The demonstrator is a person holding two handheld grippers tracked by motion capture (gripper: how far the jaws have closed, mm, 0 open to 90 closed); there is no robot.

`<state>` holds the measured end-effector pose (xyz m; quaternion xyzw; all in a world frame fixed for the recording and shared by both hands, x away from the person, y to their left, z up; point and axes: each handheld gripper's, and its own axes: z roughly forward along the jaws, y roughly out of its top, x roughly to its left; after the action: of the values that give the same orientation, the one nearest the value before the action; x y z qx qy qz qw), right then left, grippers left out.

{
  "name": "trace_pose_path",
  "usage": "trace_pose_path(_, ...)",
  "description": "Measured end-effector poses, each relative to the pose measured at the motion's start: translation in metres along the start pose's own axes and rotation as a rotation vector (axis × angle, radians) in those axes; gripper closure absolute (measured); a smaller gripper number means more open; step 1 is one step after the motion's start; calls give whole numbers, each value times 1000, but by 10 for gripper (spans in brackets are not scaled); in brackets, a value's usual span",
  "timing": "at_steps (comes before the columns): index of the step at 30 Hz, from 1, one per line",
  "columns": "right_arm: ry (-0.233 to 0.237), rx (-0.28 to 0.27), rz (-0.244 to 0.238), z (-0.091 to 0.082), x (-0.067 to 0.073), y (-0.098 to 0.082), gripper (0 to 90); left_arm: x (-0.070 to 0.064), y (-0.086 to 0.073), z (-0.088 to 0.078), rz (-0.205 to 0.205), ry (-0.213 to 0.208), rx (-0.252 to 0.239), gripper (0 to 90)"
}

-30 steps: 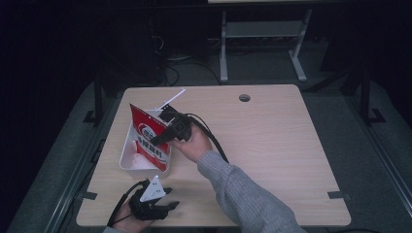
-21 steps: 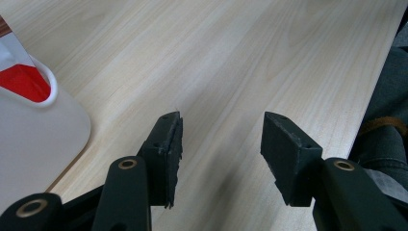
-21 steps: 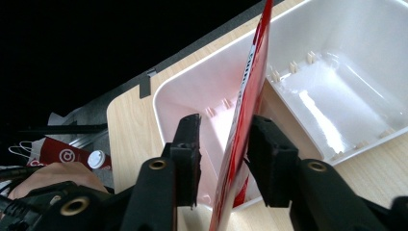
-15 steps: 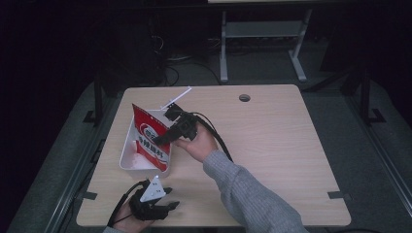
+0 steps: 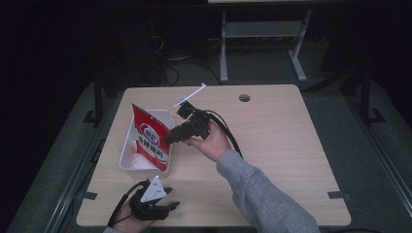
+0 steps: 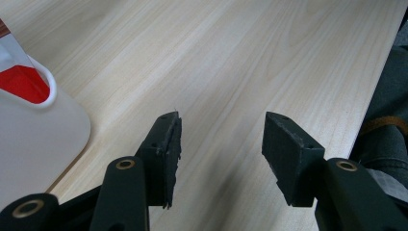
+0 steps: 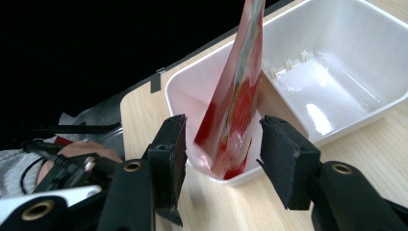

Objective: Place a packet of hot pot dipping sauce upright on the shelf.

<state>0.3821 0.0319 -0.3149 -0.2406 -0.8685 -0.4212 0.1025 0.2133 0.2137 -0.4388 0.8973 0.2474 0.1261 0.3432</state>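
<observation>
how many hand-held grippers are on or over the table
2. The left hand-held gripper rests open near the table's front edge, beside the white tub. The right hand-held gripper is open, its jaws either side of the red pouch standing in that tub.

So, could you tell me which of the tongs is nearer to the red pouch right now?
The right. The right tongs are open with the red pouch standing between the jaws, in the white tub. The left tongs rest on the table's near edge, apart from the tub.

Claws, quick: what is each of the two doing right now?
Left claw: open, empty, low over the table.
Right claw: open, astride the red packet standing in the white tub.
</observation>
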Motion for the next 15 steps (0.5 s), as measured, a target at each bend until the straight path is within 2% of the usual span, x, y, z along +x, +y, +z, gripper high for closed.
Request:
trace_pose_path(9, -9, -6, -18, -16, 5, -5, 472, 0, 0, 0, -6, 1, 0, 461)
trace_pose_path(15, -8, -12, -5, -27, 3, -13, 459, 0, 0, 0, -8, 2, -1, 451)
